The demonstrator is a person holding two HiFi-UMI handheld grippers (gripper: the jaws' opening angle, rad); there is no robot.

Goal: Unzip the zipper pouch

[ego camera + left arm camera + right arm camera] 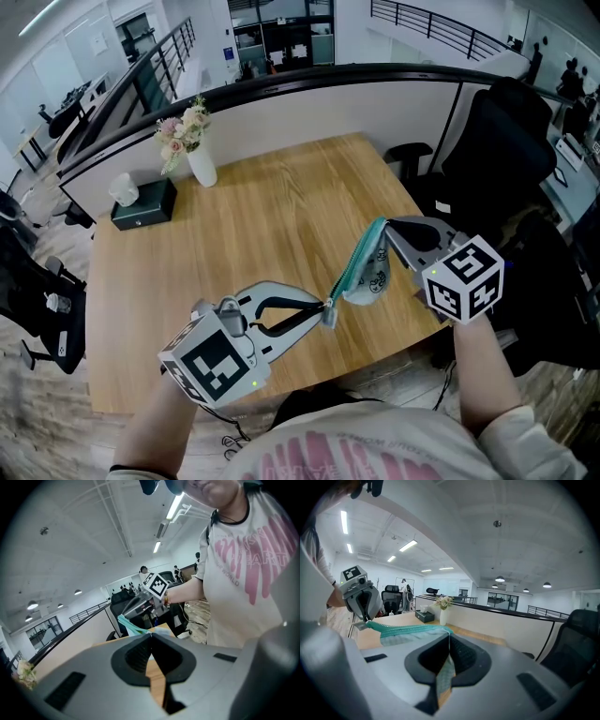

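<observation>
The zipper pouch (367, 267), pale printed fabric with a teal zipper, hangs stretched between both grippers above the wooden table's (281, 216) front right corner. My left gripper (325, 309) is shut on a small grey tab at the zipper's near end. In the left gripper view the jaws meet at their tips (150, 633), with the pouch (129, 624) beyond them. My right gripper (392, 234) is shut on the pouch's far end. In the right gripper view the fabric (445, 674) is pinched between the closed jaws, and the teal zipper (403, 629) runs to the left gripper (363, 619).
A white vase of flowers (195, 145) and a black tissue box (142, 204) stand at the table's back left. A curved partition (309, 89) runs behind the table. A black office chair (506, 150) is on the right, another (28, 300) on the left.
</observation>
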